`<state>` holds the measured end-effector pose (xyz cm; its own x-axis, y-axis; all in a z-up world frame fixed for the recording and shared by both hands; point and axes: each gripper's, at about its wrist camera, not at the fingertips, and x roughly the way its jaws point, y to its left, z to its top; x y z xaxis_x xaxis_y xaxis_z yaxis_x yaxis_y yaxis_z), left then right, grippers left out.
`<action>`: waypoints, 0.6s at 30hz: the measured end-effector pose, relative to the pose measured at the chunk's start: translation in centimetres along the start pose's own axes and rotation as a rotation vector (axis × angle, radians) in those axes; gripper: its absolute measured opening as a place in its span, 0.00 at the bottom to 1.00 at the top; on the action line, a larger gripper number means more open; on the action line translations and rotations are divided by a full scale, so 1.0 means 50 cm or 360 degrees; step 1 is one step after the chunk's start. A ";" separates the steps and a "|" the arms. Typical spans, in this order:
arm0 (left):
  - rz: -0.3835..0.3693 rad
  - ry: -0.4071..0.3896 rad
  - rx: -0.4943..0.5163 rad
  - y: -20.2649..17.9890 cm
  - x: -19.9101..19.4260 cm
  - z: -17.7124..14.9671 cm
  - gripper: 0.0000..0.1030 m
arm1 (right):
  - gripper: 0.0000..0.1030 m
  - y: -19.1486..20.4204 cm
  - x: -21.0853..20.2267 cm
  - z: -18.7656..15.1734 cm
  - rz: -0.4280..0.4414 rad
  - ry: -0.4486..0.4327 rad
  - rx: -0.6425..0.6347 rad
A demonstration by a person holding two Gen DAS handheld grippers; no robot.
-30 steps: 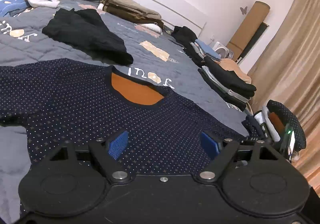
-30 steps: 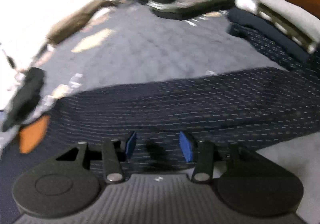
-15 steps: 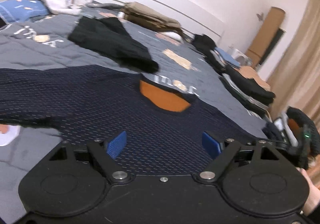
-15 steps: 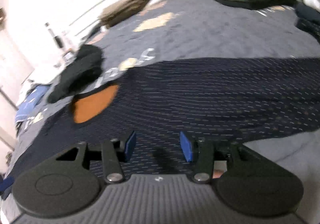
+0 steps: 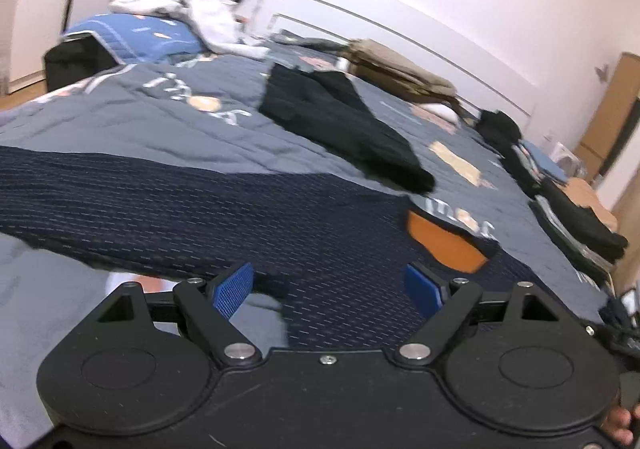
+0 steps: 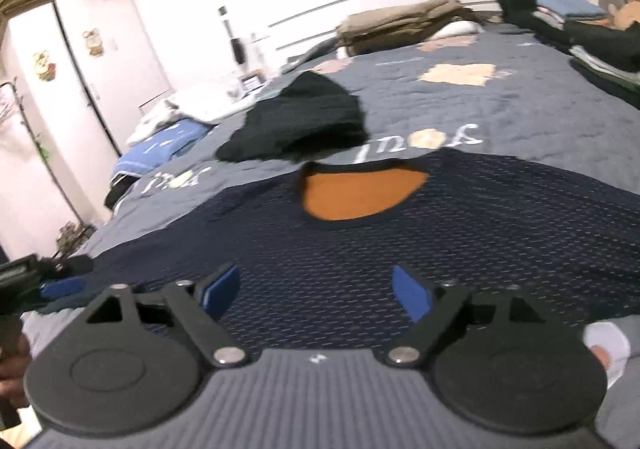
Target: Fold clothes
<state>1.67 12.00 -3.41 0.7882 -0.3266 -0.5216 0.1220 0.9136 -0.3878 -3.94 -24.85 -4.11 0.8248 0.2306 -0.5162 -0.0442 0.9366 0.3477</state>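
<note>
A navy dotted sweater lies spread flat on the grey quilt, its orange neck lining showing at the collar. My left gripper hovers open over the sweater's near edge by its left sleeve, with nothing pinched between the blue pads. In the right wrist view the sweater fills the foreground and the orange collar opening is straight ahead. My right gripper is over the chest, its jaws opening wide; cloth lies beneath them but is not gripped.
A loose black garment lies just beyond the collar. Stacks of folded clothes line the bed's right side, and tan folded items sit by the headboard. White laundry is piled far left. A white wardrobe stands left.
Both grippers have swung left across the sweater. The right one moved from the right sleeve to face the collar, and its jaws have widened. The left jaws stayed wide.
</note>
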 end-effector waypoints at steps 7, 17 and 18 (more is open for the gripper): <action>0.0149 -0.0154 -0.0289 0.147 -0.047 0.057 0.80 | 0.92 0.125 0.000 0.003 0.0197 -0.0005 -0.0036; 0.0567 -0.0297 -0.0418 0.330 -0.110 0.077 0.80 | 0.94 0.282 0.030 0.001 0.0507 0.0046 -0.0201; 0.0600 -0.0302 -0.0421 0.343 -0.113 0.080 0.80 | 0.94 0.292 0.035 -0.001 0.0520 0.0048 -0.0215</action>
<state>1.73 30.46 -4.09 0.8469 0.0867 -0.5246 -0.3302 0.8590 -0.3912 -3.17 -10.76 0.03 0.7377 0.5298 -0.4185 -0.3791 0.8379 0.3926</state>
